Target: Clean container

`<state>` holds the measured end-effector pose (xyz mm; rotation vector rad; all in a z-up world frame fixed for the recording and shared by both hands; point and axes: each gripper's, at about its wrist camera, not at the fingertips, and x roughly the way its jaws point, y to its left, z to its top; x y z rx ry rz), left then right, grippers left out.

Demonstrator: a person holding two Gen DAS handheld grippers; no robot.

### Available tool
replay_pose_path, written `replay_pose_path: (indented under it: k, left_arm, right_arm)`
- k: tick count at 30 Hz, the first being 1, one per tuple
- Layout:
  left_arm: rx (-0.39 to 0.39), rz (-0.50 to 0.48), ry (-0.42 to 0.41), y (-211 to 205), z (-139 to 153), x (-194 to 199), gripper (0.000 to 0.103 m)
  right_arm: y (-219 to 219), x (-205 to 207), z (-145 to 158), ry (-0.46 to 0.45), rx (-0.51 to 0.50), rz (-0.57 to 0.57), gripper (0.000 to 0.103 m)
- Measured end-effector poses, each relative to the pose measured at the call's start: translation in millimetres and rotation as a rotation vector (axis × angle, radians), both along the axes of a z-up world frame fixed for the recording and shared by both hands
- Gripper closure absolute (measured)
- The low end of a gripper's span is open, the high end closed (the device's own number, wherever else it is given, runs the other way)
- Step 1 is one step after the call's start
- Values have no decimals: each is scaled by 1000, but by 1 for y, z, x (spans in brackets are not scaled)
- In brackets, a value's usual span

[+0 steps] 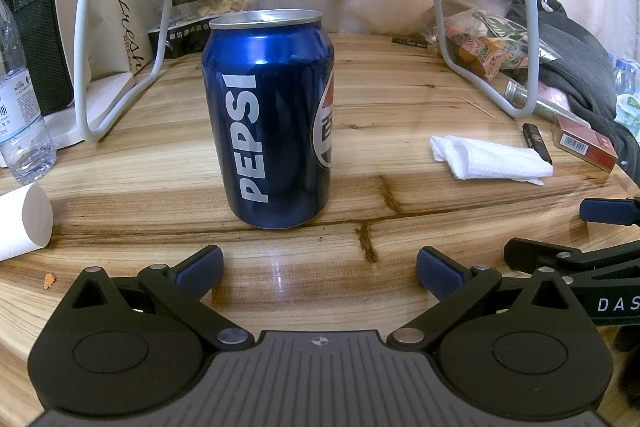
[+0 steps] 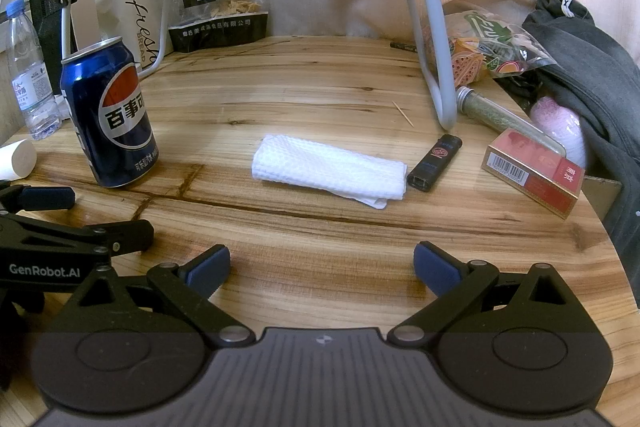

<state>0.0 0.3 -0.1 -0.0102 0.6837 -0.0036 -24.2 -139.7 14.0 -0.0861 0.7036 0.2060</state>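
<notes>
A blue Pepsi can [image 1: 270, 119] stands upright on the wooden table, straight ahead of my left gripper [image 1: 320, 269], which is open and empty a short way in front of it. The can also shows at the left of the right wrist view [image 2: 110, 111]. A folded white paper towel [image 2: 328, 171] lies flat on the table ahead of my right gripper [image 2: 322, 267], which is open and empty. The towel shows at the right of the left wrist view [image 1: 490, 159]. Each gripper shows at the edge of the other's view.
A white folding stand [image 1: 86, 67] straddles the table's back, with snack bags and a paper bag under it. A lighter [image 2: 436, 163], a red cigarette pack [image 2: 536, 173], a glass tube and dark clothing lie right. A water bottle [image 1: 22, 107] and paper roll [image 1: 24, 221] lie left.
</notes>
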Motion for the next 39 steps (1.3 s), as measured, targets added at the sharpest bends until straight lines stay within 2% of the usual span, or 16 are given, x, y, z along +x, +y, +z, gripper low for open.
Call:
replay_pose_path:
  k: [39]
  left_arm:
    - [1,-1,0,8,-4,0,0]
  right_arm:
    - [0,0,0,-2,2,1,0]
